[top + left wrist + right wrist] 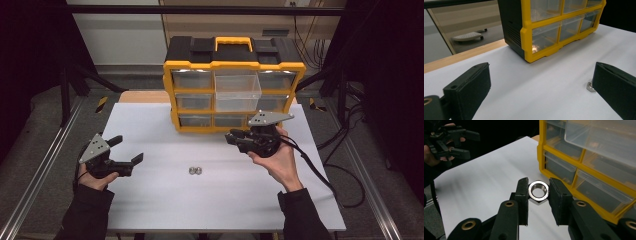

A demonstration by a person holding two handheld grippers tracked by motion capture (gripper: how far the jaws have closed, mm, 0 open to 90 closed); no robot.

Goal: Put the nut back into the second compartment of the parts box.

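The yellow-and-black drawer organiser (234, 82) stands at the far middle of your white surface (165, 200), its clear drawers in three rows. One upper middle drawer (238, 90) is pulled out toward you; what the drawers hold is hard to tell, though in your left gripper view something small and shiny glints inside the lower corner drawer (534, 49).

Your right hand-held gripper (538, 195) pinches a steel hex nut (538, 190) — its jaws press on two opposite sides, and the threaded hole faces the camera. In the high view that hand-held gripper (231, 136) is held just in front of the organiser's bottom row, pointing left.

Your left hand-held gripper (128, 149) sits near the left edge of the surface with its jaws spread wide and nothing between them. Two more nuts (195, 171) lie side by side on the surface near its middle, between your two hands. In the left gripper view one of these nuts (589, 86) peeks out just beside the right-hand jaw, partly hidden by it.
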